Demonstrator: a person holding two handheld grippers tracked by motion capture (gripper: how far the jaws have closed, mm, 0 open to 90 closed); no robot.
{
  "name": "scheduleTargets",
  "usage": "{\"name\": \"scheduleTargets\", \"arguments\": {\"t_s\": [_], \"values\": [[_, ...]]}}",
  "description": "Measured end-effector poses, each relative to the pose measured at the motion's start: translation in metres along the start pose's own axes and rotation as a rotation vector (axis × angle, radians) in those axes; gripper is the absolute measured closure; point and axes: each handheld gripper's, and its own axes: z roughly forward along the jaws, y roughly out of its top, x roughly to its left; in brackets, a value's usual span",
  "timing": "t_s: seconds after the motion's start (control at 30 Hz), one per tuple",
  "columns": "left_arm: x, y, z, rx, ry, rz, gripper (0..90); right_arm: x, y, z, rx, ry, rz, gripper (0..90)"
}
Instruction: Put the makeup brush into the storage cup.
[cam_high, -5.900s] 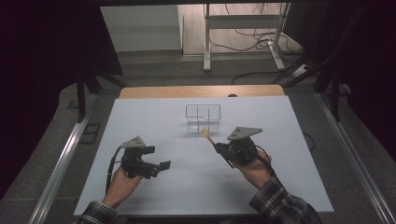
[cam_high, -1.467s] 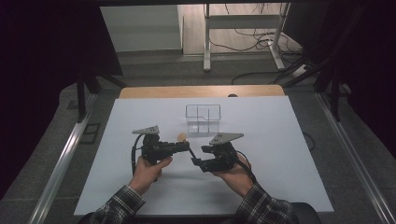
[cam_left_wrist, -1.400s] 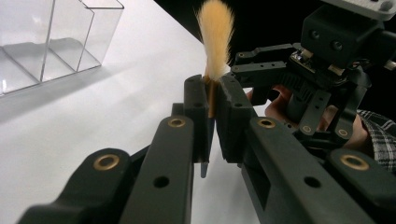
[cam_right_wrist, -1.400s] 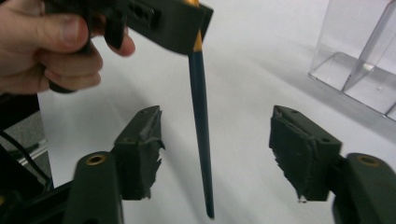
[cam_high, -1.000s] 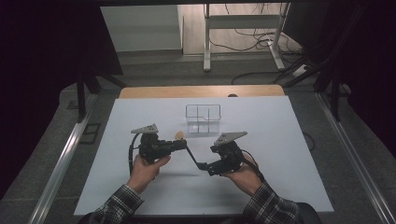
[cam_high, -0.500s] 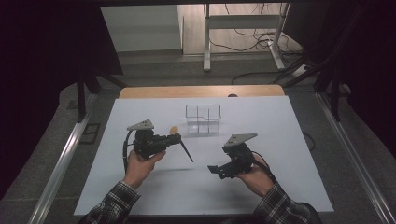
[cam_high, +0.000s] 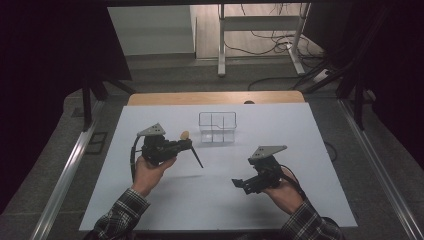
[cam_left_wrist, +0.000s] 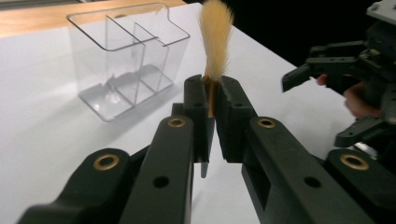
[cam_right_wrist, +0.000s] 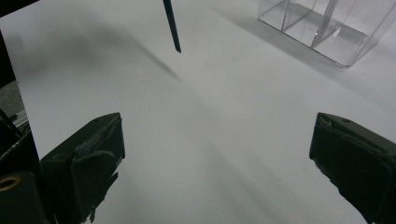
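A brush with tan bristles and a thin black handle hangs above the white table, its handle slanting down to the right. My left gripper is shut on it just below the bristles, which stand up between the pads of this gripper. A clear divided organizer stands just beyond and to the right of the brush. My right gripper is open and holds nothing, nearer the front edge at the right. In its own view the right gripper sees the handle tip and the organizer ahead.
The organizer has several compartments with nothing in them. A wooden strip runs along the table's far edge. Metal rails flank the table, and cables lie on the floor behind it. The right gripper shows at the right of the left gripper view.
The two grippers met at the brush, and the left one now holds it alone. The left gripper carried it up and back toward the organizer; the right opened and drew away right and nearer.
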Motion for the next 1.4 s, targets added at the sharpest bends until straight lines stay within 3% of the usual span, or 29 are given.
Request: {"name": "scheduleTargets", "arguments": {"t_s": [0.43, 1.4], "values": [[0.009, 0.007, -0.004, -0.01, 0.045, 0.014, 84.3, -0.004, -0.013, -0.015, 0.017, -0.046, -0.002, 3.1], [0.02, 0.033, -0.005, -0.018, 0.099, 0.056, 84.3, -0.016, -0.044, -0.045, 0.036, -0.099, 0.072, 3.1]]}}
